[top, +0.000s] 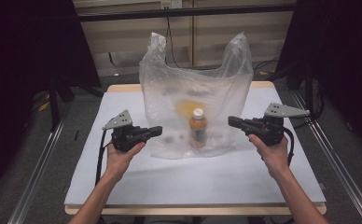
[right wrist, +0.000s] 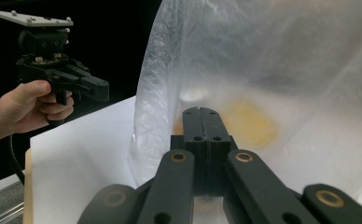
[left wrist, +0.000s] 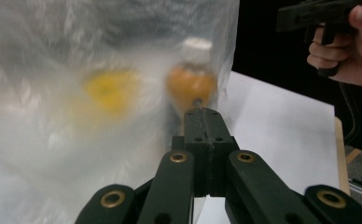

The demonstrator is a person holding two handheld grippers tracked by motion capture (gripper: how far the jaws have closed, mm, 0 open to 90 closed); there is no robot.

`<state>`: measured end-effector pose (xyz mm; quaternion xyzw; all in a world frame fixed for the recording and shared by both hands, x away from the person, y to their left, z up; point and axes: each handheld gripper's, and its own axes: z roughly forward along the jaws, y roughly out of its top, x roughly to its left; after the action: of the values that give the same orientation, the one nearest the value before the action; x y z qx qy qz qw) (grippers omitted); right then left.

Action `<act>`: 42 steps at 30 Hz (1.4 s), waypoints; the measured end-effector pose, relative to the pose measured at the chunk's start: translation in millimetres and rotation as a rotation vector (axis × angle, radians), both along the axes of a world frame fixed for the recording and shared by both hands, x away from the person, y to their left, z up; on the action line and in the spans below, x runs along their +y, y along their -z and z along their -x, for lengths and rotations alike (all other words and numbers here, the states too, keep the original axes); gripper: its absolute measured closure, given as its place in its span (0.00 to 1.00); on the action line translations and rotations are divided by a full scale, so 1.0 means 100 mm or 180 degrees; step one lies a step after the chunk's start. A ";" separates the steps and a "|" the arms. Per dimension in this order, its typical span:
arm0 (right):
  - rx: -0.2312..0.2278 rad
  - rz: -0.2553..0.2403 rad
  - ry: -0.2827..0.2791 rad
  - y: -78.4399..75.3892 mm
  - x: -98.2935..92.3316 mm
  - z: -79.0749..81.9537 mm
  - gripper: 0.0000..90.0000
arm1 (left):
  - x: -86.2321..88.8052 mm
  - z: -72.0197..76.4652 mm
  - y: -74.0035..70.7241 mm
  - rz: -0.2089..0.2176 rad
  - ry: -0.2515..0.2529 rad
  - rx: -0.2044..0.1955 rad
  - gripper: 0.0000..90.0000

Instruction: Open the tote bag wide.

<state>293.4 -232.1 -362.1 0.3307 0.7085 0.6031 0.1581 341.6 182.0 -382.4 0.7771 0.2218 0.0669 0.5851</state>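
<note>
A clear plastic bag [top: 195, 88] stands upright at the table's middle, its two handles sticking up. Inside it stands a small orange bottle [top: 198, 128] with a white cap, and a blurry yellow thing [top: 184, 108] lies behind it. My left gripper [top: 159, 130] hovers just left of the bag, jaws shut with nothing between them, pointing at the bottle [left wrist: 191, 84]. My right gripper [top: 230, 122] hovers just right of the bag, also shut and empty. In the right gripper view its jaws [right wrist: 202, 114] point at the bag [right wrist: 272, 74], with the left gripper [right wrist: 105, 91] farther off.
A white sheet [top: 193, 172] covers the wooden table [top: 123, 87]. Dark curtains hang at both sides, metal rails run along the floor left and right, and a cable hangs down the back wall behind the bag.
</note>
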 end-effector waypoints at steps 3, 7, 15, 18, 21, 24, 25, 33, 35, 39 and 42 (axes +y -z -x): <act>-0.0013 0.0033 0.0017 -0.11 0.04 -0.06 1.00 | -0.06 -0.06 -0.11 0.0037 -0.0015 -0.0037 1.00; -0.0046 0.0093 -0.0013 -0.27 0.10 -0.16 1.00 | -0.14 -0.18 -0.25 0.0093 -0.0015 -0.0050 1.00; -0.0062 0.0154 -0.0011 -0.59 0.21 -0.38 1.00 | -0.32 -0.38 -0.51 0.0154 0.0031 -0.0087 1.00; -0.0078 0.0204 -0.0010 -0.73 0.28 -0.48 1.00 | -0.39 -0.47 -0.63 0.0225 0.0059 -0.0116 1.00; -0.0081 0.0227 0.0012 -0.80 0.32 -0.55 1.00 | -0.45 -0.55 -0.76 0.0251 0.0069 -0.0144 1.00; -0.0072 0.0229 0.0024 -0.88 0.36 -0.65 1.00 | -0.50 -0.61 -0.89 0.0271 0.0091 -0.0174 1.00; -0.0069 0.0225 0.0051 -0.92 0.39 -0.72 1.00 | -0.51 -0.63 -0.92 0.0255 0.0084 -0.0184 1.00; -0.0038 0.0266 0.0160 -1.04 0.45 -0.94 1.00 | -0.61 -0.77 -1.04 0.0246 0.0039 -0.0163 1.00; -0.0031 0.0253 0.0160 -1.04 0.45 -0.97 1.00 | -0.64 -0.79 -1.03 0.0286 0.0062 -0.0142 1.00; 0.0050 0.0248 0.0205 -0.98 0.42 -1.05 1.00 | -0.71 -0.86 -1.00 0.0273 0.0104 -0.0117 1.00; 0.0100 0.0293 0.0242 -0.96 0.43 -1.07 1.00 | -0.75 -0.88 -1.00 0.0324 0.0102 -0.0092 1.00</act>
<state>400.5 -188.6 -266.4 0.3592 0.7248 0.5582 0.1847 429.4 107.4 -282.8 0.7488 0.2040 0.0574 0.6281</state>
